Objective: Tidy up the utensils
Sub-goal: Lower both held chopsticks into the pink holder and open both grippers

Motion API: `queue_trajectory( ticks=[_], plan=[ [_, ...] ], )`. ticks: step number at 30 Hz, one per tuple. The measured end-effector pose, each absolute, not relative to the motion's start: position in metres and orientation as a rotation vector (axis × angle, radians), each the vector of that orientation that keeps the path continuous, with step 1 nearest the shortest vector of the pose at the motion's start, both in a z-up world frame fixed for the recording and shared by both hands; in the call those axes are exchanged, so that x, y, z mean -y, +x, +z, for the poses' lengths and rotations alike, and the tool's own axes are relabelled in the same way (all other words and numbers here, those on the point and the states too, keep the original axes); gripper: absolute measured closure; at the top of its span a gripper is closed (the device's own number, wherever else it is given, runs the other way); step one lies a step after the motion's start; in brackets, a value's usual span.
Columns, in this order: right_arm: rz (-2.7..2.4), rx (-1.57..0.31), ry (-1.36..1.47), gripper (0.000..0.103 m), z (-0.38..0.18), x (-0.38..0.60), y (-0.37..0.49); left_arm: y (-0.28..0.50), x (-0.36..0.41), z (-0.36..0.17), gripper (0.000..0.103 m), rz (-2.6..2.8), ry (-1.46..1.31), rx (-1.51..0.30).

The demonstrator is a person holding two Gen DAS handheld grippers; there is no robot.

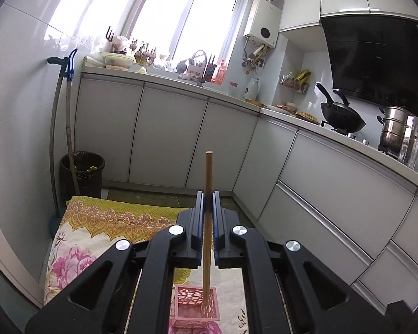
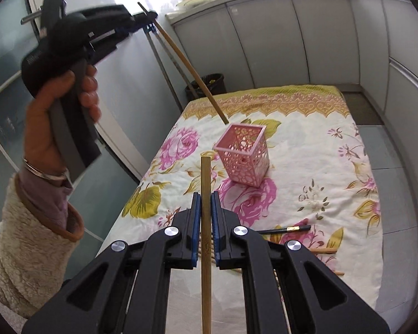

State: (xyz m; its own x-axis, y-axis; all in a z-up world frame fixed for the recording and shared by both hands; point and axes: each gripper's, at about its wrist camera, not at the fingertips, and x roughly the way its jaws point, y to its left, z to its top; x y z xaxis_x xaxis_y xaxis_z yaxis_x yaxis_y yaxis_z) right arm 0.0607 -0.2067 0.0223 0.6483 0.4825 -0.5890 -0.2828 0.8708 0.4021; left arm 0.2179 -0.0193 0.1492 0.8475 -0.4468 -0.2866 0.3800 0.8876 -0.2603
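Note:
A pink perforated square holder point(image 2: 243, 154) stands on the floral cloth point(image 2: 306, 150). My left gripper point(image 1: 208, 194) is shut on a wooden chopstick point(image 1: 208, 172), held upright above the holder point(image 1: 195, 304), with its lower tip at the holder's opening. In the right wrist view the left gripper point(image 2: 149, 19) is up left, its chopstick point(image 2: 186, 64) slanting down to just above the holder's rim. My right gripper point(image 2: 206, 194) is shut on another wooden chopstick point(image 2: 205, 178), in front of the holder.
More chopsticks lie on the cloth near my right gripper: a black one point(image 2: 285, 228) and wooden ones point(image 2: 324, 250). White cabinets point(image 1: 167, 133) and a dark bin point(image 1: 82, 174) stand beyond the table. A wok point(image 1: 341, 115) and pot point(image 1: 395, 130) sit on the counter.

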Motion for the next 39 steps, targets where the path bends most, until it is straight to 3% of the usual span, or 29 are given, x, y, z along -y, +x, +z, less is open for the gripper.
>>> queue_trajectory(
  ticks=[12, 14, 16, 18, 23, 30, 39],
  plan=[
    [0.414, -0.565, 0.408, 0.095, 0.072, 0.246, 0.086, 0.248, 0.036, 0.080, 0.096, -0.376, -0.141, -0.507],
    [0.409, -0.530, 0.421, 0.095, 0.081, 0.247, 0.092, 0.247, 0.037, 0.074, 0.082, -0.383, -0.117, -0.544],
    [0.398, -0.492, 0.439, 0.095, 0.091, 0.249, 0.100, 0.242, 0.033, 0.071, 0.060, -0.363, -0.096, -0.555],
    [0.388, -0.454, 0.461, 0.095, 0.101, 0.251, 0.110, 0.228, 0.023, 0.076, 0.057, -0.350, -0.112, -0.519],
    [0.341, -0.363, 0.473, 0.095, 0.122, 0.254, 0.141, 0.185, -0.026, 0.100, 0.030, -0.283, -0.232, -0.398],
    [0.273, -0.318, 0.425, 0.095, 0.118, 0.243, 0.183, 0.143, -0.076, 0.116, 0.029, -0.173, -0.290, -0.325],
    [0.224, -0.444, 0.384, 0.092, 0.045, 0.222, 0.219, 0.155, -0.078, 0.099, 0.027, -0.171, -0.259, -0.406]
  ],
)
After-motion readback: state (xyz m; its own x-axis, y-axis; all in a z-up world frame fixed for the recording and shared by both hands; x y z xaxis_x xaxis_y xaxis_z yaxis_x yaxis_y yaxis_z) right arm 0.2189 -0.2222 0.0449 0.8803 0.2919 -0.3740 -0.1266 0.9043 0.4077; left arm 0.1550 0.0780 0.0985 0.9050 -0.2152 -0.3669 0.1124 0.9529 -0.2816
